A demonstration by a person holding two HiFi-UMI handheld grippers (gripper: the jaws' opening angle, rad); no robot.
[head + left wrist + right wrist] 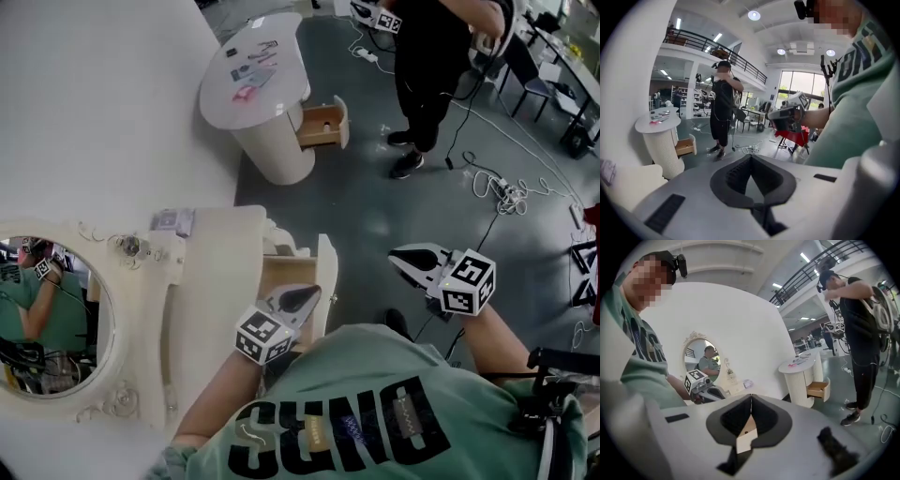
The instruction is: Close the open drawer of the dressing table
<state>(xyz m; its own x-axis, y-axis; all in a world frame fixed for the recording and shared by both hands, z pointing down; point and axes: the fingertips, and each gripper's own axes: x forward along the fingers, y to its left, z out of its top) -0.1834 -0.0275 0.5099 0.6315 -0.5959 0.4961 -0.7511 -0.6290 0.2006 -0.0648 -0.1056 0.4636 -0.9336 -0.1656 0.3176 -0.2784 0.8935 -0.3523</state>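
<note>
1. The drawer point(286, 274) of the cream dressing table point(217, 281) stood pulled out towards the person, below and to the right of the oval mirror point(47, 319).
2. The left gripper point(309, 296), jaws pressed together and empty, hung just beside the drawer's front panel; whether it touched could not be told.
3. The right gripper point(401, 257), tips likewise together on nothing, was held over the grey floor, well apart from the drawer.
4. The step looked like the approach before the push, with the drawer not yet moved in.
5. The next move probably called for setting the closed left tip flat on the front panel, then pushing squarely towards the table so the drawer would not bind.
6. Large dark letters crossed the green shirt point(375, 412) but could not be read with confidence.
7. The cubes bore black-and-white square markers, and a small label point(172, 220) on the tabletop was too small to read.
</note>
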